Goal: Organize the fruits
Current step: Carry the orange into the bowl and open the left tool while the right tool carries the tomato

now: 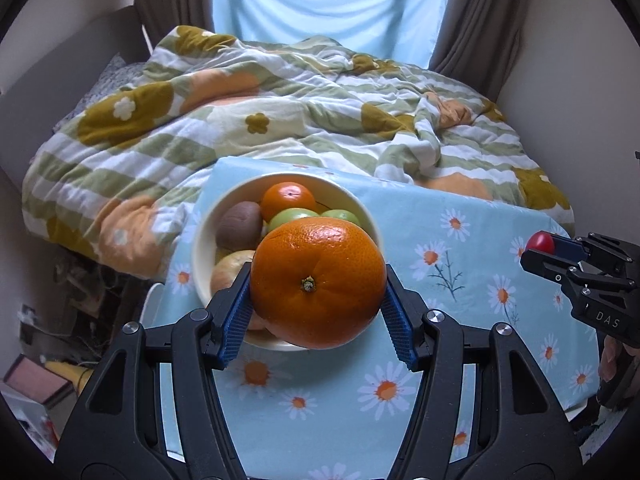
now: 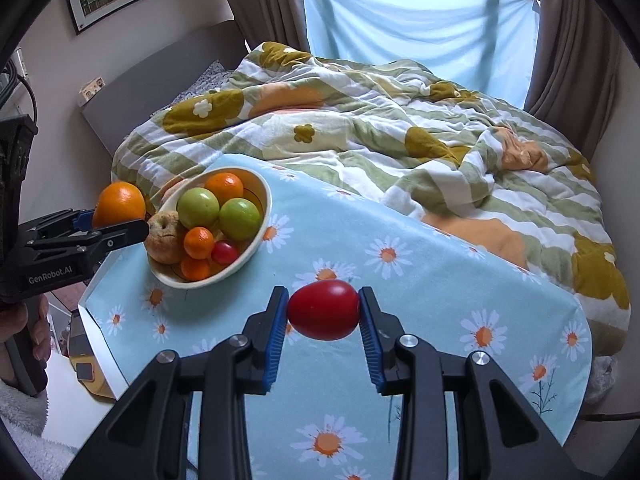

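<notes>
Orange and glossy, a large orange (image 1: 318,282) sits clenched between the blue-padded jaws of the left gripper (image 1: 318,300), held above the near rim of a cream bowl (image 1: 202,248). That bowl stands on a daisy-print cloth covering the worktop (image 2: 420,280) and holds two green apples, smaller oranges, a kiwi and a small red fruit. Well to the right, the right gripper (image 2: 324,312) grasps a red tomato (image 2: 323,310) above the cloth. Behind lies a bed with a flowered duvet (image 2: 360,128).
</notes>
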Demonstrator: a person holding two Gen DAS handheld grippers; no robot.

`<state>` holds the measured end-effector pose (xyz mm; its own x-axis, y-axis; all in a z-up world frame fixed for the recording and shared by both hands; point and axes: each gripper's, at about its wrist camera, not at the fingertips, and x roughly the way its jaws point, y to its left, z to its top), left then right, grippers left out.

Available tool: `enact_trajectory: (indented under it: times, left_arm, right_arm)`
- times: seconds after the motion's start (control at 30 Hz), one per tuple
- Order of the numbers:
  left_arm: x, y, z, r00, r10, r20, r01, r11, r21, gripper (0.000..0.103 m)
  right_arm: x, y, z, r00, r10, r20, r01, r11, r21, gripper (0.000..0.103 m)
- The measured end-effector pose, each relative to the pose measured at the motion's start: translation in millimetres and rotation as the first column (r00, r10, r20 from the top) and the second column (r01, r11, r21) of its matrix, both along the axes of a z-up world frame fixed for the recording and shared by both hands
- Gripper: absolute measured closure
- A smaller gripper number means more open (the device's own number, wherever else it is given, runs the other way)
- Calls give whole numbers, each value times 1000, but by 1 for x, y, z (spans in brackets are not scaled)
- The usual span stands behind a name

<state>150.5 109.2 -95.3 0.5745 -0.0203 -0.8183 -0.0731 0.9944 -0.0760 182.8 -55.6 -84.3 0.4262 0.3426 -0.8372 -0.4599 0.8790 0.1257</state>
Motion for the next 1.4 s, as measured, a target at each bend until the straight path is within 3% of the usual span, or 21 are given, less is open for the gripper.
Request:
enact_trajectory:
  times: [0.23, 0.47, 0.73, 1.03, 1.27, 1.3, 1.33, 1.4]
  left_arm:
    - [26, 57, -6, 1000, -25, -13, 25, 1000, 16, 38]
    - [61, 91, -35, 993, -102, -64, 103, 995, 16, 38]
    - [77, 105, -67, 978, -164, -129, 165, 986, -7, 38]
    - [84, 105, -83, 961, -221, -163, 218, 975, -41, 37]
    - [85, 111, -86, 965, -196, -173, 188, 980, -62, 36]
    - [84, 111, -86, 966, -198, -166, 191, 980, -56, 32]
    - [83, 110, -84, 967, -202, -154, 196, 979, -54, 17]
    - [82, 109, -80, 968, -209, -136, 203, 978, -53, 0]
  right_arm:
    - [19, 53, -8, 1000, -19, -16, 19, 1000, 17, 71]
    - [35, 83, -21, 995, -94, -29, 94, 995, 12, 71]
    - [42, 100, -38, 986, -161, -52, 161, 987, -3, 71]
    - [44, 109, -49, 979, -193, -66, 193, 981, -12, 71]
    - [44, 110, -50, 979, -193, -65, 193, 981, -13, 71]
    - [45, 111, -51, 979, -193, -64, 193, 981, -13, 71]
    - [45, 110, -50, 979, -193, -63, 193, 981, -14, 71]
    - [45, 110, -50, 979, -194, -65, 193, 981, -13, 71]
